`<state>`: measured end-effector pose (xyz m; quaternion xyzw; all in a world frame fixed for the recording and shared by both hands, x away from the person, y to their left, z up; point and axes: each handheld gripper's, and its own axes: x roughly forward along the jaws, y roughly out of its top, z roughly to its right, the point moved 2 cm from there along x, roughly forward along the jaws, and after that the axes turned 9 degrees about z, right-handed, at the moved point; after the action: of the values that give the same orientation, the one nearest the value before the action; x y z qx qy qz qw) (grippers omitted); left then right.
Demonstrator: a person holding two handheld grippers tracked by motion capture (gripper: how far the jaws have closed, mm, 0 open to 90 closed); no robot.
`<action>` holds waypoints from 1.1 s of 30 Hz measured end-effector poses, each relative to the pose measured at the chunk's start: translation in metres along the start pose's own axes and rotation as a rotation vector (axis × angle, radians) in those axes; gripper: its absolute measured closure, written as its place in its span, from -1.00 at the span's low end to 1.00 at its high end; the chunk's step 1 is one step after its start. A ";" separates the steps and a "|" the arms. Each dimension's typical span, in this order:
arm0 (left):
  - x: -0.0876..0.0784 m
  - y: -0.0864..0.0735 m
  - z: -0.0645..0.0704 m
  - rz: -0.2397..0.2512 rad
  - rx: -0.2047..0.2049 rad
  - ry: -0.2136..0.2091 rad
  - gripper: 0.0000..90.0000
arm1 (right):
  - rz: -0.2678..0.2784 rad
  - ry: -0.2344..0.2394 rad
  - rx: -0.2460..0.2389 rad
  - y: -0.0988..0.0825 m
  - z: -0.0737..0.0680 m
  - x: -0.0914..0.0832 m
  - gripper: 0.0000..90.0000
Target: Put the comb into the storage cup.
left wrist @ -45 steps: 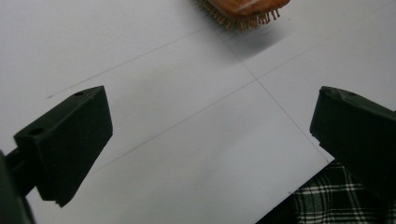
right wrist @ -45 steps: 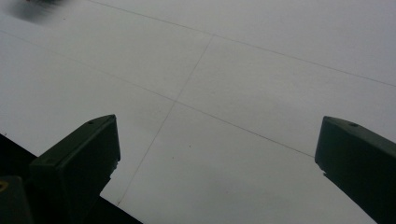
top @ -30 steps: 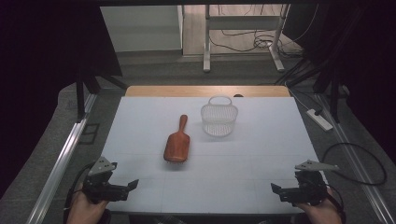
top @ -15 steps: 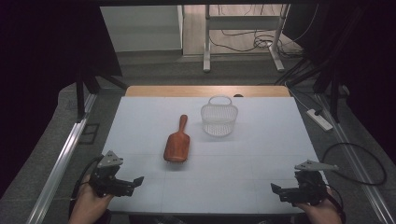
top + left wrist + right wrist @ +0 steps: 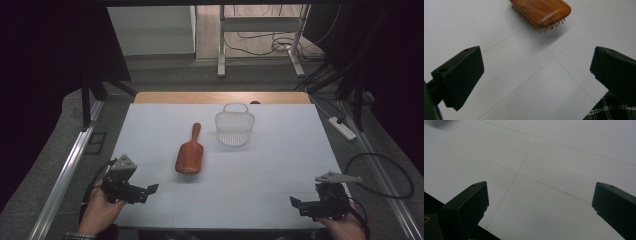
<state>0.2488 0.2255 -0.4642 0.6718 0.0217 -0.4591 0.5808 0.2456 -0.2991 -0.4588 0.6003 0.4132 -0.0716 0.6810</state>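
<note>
White tabletop [image 5: 250, 190]: reddish-brown wooden paddle hairbrush [image 5: 189, 154] (bristles down) lies near, at one o'clock of the left gripper [image 5: 150, 189], jaws spread wide.

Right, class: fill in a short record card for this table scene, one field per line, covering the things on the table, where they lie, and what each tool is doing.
Surface: white table
Brush: wooden hairbrush, bristles down, handle pointing away from the person
Basket: white mesh basket, right of the brush and farther back, apart from it
Left tool: open, holding nothing, near the front left edge, pointed toward the brush
Right tool: open, holding nothing, near the front right edge
Nearest thing to a tool: the brush, ahead of the left tool
</note>
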 end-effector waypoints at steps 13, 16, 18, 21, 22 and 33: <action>0.014 0.019 -0.001 -0.016 0.027 -0.002 -0.99 | -0.003 0.001 0.002 0.000 0.000 0.000 -0.98; 0.019 0.025 -0.002 -0.024 0.034 -0.006 -1.00 | -0.003 0.001 0.001 0.000 0.000 0.000 -0.97; 0.022 0.028 -0.003 -0.026 0.036 -0.010 -1.00 | -0.003 0.000 0.002 0.000 0.000 0.000 -0.97; 0.026 0.031 -0.004 -0.028 0.039 -0.012 -1.00 | -0.004 0.000 0.004 0.000 0.000 0.000 -0.97; 0.028 0.033 -0.005 -0.030 0.037 -0.015 -1.00 | -0.004 0.000 0.005 0.000 0.000 0.000 -0.97; 0.044 0.049 -0.010 -0.047 0.058 -0.034 -1.00 | -0.006 0.002 0.005 0.000 0.000 0.000 -0.97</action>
<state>0.3079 0.1954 -0.4566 0.6796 0.0143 -0.4847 0.5505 0.2460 -0.2993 -0.4592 0.6006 0.4157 -0.0739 0.6789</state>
